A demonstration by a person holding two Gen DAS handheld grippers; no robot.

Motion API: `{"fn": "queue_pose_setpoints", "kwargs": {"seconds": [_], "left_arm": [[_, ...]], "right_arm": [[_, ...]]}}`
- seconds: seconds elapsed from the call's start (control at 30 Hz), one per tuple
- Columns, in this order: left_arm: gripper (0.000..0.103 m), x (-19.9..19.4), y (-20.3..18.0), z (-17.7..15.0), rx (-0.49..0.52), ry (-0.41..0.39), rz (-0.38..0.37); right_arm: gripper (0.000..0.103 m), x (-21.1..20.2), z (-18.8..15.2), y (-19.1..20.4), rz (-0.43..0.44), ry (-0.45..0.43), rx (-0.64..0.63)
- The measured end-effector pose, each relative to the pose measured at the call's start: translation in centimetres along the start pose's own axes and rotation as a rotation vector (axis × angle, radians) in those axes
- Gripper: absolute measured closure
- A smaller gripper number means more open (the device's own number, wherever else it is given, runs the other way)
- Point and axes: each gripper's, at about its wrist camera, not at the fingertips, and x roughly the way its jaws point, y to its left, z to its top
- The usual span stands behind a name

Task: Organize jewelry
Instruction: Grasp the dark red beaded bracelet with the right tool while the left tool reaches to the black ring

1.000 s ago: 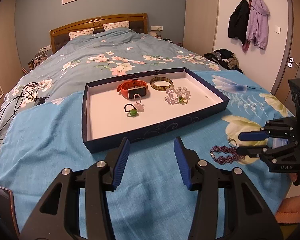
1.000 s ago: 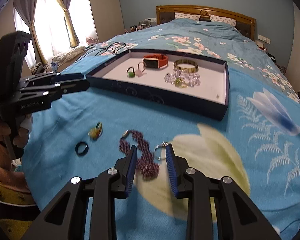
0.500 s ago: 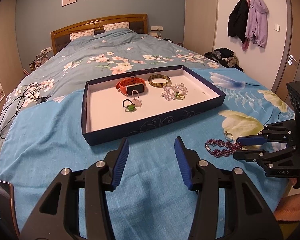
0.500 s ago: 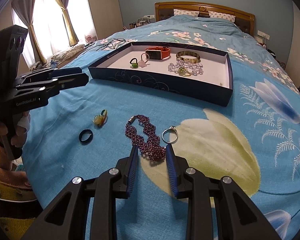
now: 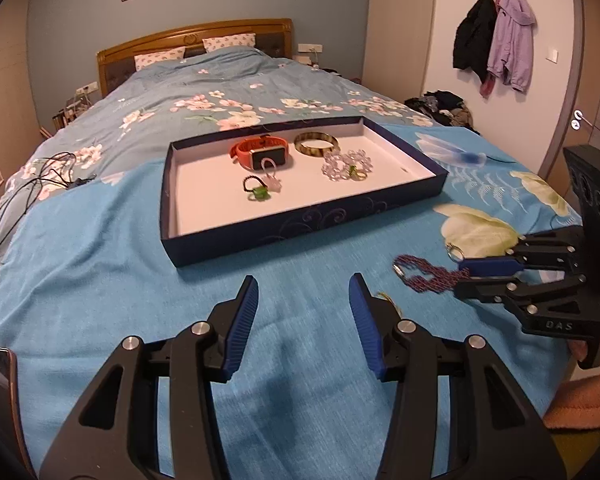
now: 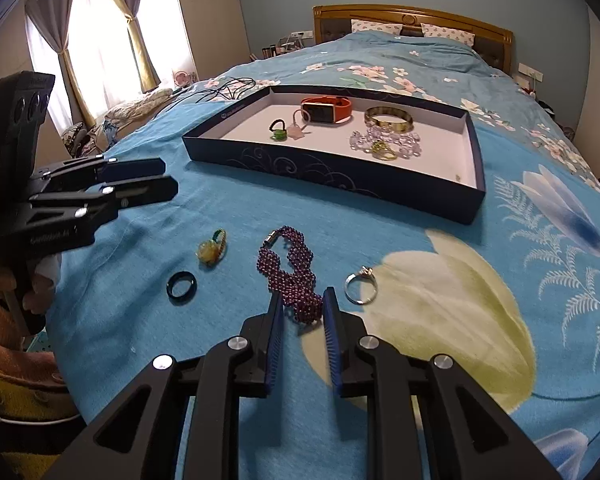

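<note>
Pick-up step: right gripper (image 6: 302, 312) jaws closing on near end of bracelet (image 6: 290, 270), which lies on bedspread at 6 o'clock of tray (image 6: 474, 168); left gripper (image 5: 303, 312) half open, empty; next likely lift, carry to tray.

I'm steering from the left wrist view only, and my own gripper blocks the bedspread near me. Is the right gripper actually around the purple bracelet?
Observer: Yes. In the right wrist view the right gripper has its jaws closing on either side of the purple bracelet's near end, with the beads between them.
Operator: Any other loose pieces I can't see?
Observer: A black ring lies on the bedspread, left of the bracelet in that view.
Operator: Just that?
Observer: A yellow-green ring lies just beyond it, apart from the bracelet.
</note>
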Motion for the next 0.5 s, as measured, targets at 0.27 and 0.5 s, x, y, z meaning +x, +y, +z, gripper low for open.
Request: {"fn": "queue_pose_setpoints", "kwargs": {"seconds": [0.27, 0.5], "left_arm": [[0.056, 0.5, -1.4, -0.7, 0.04, 0.038, -0.074], [0.056, 1.5, -3.4, -0.7, 0.093, 0.069, -0.134]], "right_arm": [[0.091, 0.7, 0.7, 0.5, -0.009, 0.004, -0.018], [0.092, 0.1, 1.0, 0.0, -0.011, -0.025, -0.006]]}}
